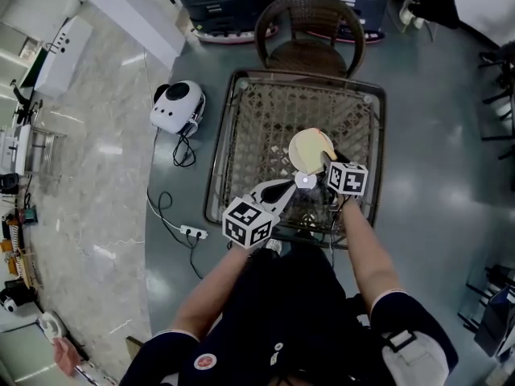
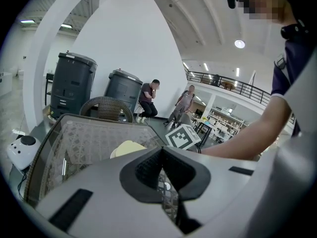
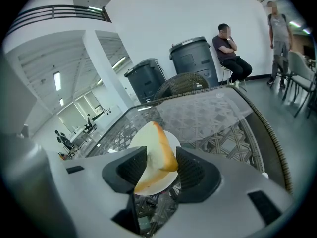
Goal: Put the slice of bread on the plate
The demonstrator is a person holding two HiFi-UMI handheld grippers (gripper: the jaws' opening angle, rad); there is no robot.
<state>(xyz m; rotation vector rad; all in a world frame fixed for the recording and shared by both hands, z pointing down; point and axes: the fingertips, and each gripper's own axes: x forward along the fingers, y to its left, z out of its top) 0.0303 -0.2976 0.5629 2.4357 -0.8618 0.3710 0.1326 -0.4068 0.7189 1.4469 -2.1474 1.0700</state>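
Note:
A slice of bread (image 3: 159, 152) with a brown crust stands tilted on edge over the white plate (image 3: 172, 139) on the glass table top. It lies between the jaws of my right gripper (image 3: 161, 166), which stand apart with a thin gap at each pad, so this gripper is open. In the head view the plate (image 1: 299, 153) and bread (image 1: 319, 141) sit near the table's middle, just ahead of the right gripper (image 1: 327, 162). My left gripper (image 1: 291, 186) hovers beside it near the front edge. Its jaws (image 2: 161, 155) meet at the tips, shut on nothing.
The table is a glass top over a wicker frame (image 1: 241, 135). A wicker chair (image 1: 310, 30) stands at its far side. A white device (image 1: 177, 107) and a power strip (image 1: 193, 232) with cables lie on the floor to the left. People sit and stand in the background.

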